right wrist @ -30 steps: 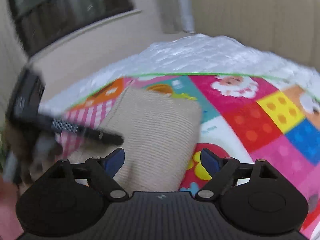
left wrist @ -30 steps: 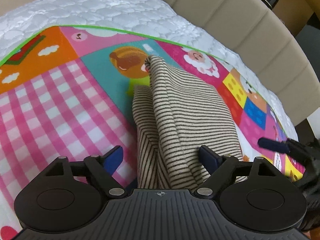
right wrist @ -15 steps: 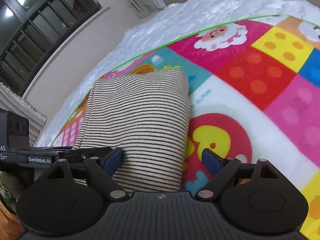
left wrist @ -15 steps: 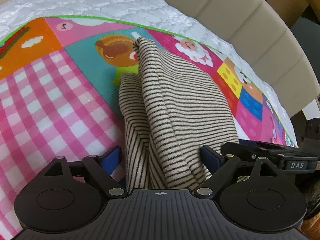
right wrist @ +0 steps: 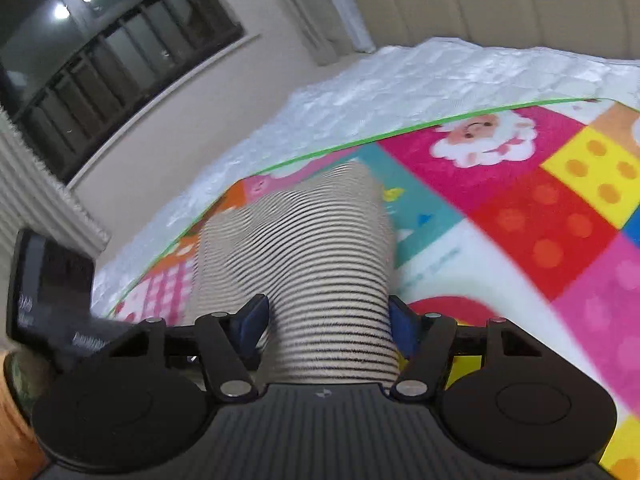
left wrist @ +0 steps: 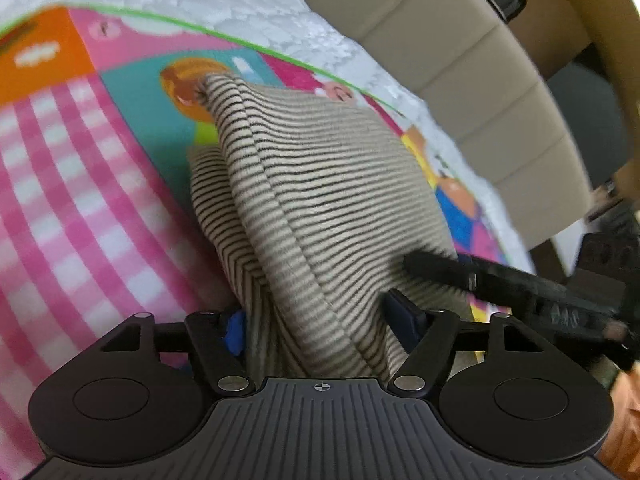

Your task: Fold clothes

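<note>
The folded striped garment [left wrist: 320,200], beige with thin dark lines and bunched into thick ridges, lies on a bright patchwork play mat [left wrist: 80,200] and runs back between the pads of both claws. The left claw [left wrist: 316,324] is closing with the fabric's near end between its pads, which appear to touch it. The right claw [right wrist: 324,320] is closing likewise on the garment [right wrist: 320,260]. Past the mat lie a white quilted bed cover [right wrist: 400,80] and a beige padded headboard [left wrist: 460,80]
</note>
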`<action>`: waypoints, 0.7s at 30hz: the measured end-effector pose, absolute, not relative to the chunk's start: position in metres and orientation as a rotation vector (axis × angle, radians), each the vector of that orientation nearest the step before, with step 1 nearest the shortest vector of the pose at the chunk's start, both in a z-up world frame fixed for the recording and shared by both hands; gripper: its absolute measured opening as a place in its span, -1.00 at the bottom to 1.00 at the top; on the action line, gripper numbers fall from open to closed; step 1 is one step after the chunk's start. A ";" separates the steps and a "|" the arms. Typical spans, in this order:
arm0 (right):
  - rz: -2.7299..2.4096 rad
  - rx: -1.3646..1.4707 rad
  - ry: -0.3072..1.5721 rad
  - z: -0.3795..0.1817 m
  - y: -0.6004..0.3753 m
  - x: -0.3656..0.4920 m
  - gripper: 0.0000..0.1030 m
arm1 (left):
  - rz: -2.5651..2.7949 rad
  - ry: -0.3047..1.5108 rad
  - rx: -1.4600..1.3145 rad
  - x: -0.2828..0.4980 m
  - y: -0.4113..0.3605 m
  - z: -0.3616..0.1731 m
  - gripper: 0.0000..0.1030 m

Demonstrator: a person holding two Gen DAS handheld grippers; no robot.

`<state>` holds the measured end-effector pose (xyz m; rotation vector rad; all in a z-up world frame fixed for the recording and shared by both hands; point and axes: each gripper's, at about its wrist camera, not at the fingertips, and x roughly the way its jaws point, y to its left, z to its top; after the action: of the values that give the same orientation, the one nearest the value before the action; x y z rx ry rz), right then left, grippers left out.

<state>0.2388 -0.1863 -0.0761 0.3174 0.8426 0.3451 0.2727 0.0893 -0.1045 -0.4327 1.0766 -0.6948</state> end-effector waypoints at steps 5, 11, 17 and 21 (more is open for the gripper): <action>0.297 0.259 0.856 -0.083 -0.186 0.237 0.31 | -0.650 1.011 -0.428 0.274 0.100 -0.088 0.37; 0.288 0.268 0.854 -0.085 -0.188 0.227 0.46 | -0.628 0.954 -0.500 0.273 0.118 -0.075 0.38; 0.283 0.100 0.664 -0.051 -0.171 0.187 0.47 | -0.685 0.954 -0.402 0.261 0.095 -0.069 0.37; 0.388 -0.102 0.541 -0.032 -0.123 0.149 0.47 | -0.708 0.895 -0.444 0.262 0.097 -0.056 0.37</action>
<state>0.1486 -0.1235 -0.0317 -0.1024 0.5410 0.3880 0.2622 0.0972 -0.0557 -0.4444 0.8953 -0.7085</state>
